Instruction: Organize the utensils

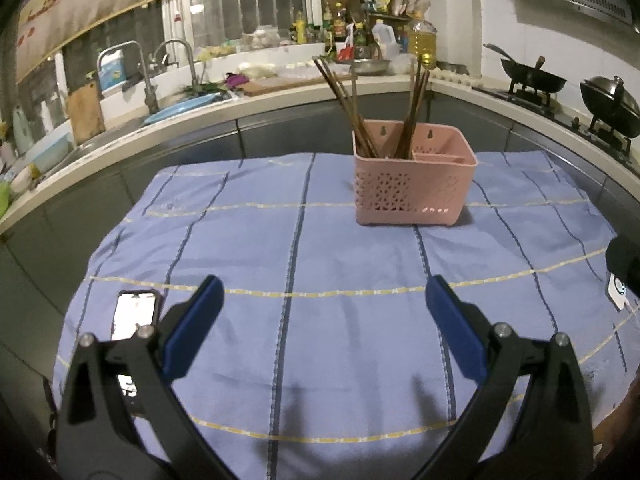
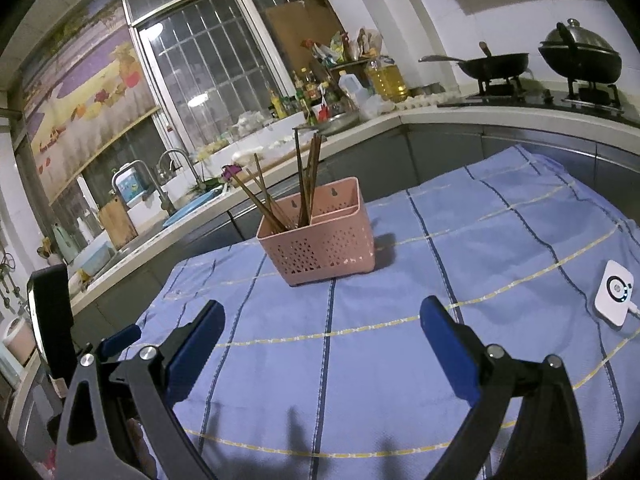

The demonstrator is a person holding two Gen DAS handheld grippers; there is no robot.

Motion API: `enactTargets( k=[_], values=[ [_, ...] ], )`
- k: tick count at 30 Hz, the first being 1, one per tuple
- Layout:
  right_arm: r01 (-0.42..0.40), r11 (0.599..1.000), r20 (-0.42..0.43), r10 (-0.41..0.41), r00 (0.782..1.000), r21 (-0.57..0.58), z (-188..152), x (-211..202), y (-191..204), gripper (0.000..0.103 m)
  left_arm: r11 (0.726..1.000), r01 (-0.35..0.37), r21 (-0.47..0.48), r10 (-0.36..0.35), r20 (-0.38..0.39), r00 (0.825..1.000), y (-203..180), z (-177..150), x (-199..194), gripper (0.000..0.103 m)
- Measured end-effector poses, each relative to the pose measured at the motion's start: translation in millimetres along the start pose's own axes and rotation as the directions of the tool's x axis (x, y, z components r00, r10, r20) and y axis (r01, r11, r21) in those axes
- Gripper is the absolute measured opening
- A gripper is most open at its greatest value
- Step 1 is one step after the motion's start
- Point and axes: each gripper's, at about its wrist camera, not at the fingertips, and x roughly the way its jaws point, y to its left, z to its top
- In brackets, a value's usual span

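Note:
A pink perforated utensil basket (image 1: pixel 414 188) stands upright on the blue checked tablecloth (image 1: pixel 320 264). Several brown chopsticks (image 1: pixel 348 108) stand in its larger left compartment, leaning apart in two bunches. The smaller right compartment looks empty. My left gripper (image 1: pixel 324 300) is open and empty, well short of the basket. In the right wrist view the basket (image 2: pixel 320 236) with its chopsticks (image 2: pixel 304 176) sits ahead, slightly left. My right gripper (image 2: pixel 322 320) is open and empty, hovering over the cloth (image 2: pixel 360 352).
A phone (image 1: pixel 134 316) lies on the cloth by my left finger. A white device with a cable (image 2: pixel 614 298) lies at the cloth's right edge. A kitchen counter with sink (image 1: pixel 188 102), bottles and woks (image 2: pixel 496 66) runs behind the table.

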Motion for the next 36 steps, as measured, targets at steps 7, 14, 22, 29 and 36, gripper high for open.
enactTargets(
  k=[7, 14, 22, 29, 36],
  values=[
    [-0.008, 1.0, -0.022, 0.009, 1.0, 0.016, -1, 5, -7, 0.096, 0.999, -0.022, 0.044, 0.023, -0.017, 1.0, -12, -6, 4, 0.097],
    [-0.015, 1.0, -0.028, 0.016, 0.999, 0.024, -2, 5, -9, 0.097, 0.997, -0.015, 0.074, 0.02, -0.07, 0.997, -20, -9, 9, 0.097],
    [-0.032, 0.999, -0.042, 0.033, 0.999, 0.037, -6, 7, -14, 0.096, 0.994, -0.031, 0.104, 0.038, -0.066, 0.997, -27, -11, 7, 0.097],
    [-0.03, 0.999, -0.039, 0.032, 0.999, 0.04, -6, 6, -15, 0.097, 0.996, -0.037, 0.087, 0.042, -0.063, 0.997, -25, -9, 5, 0.097],
    [-0.038, 0.999, -0.044, 0.039, 0.998, 0.038, -8, 6, -14, 0.097, 0.997, -0.039, 0.069, 0.043, -0.061, 0.997, -20, -8, 3, 0.097]
  ],
)
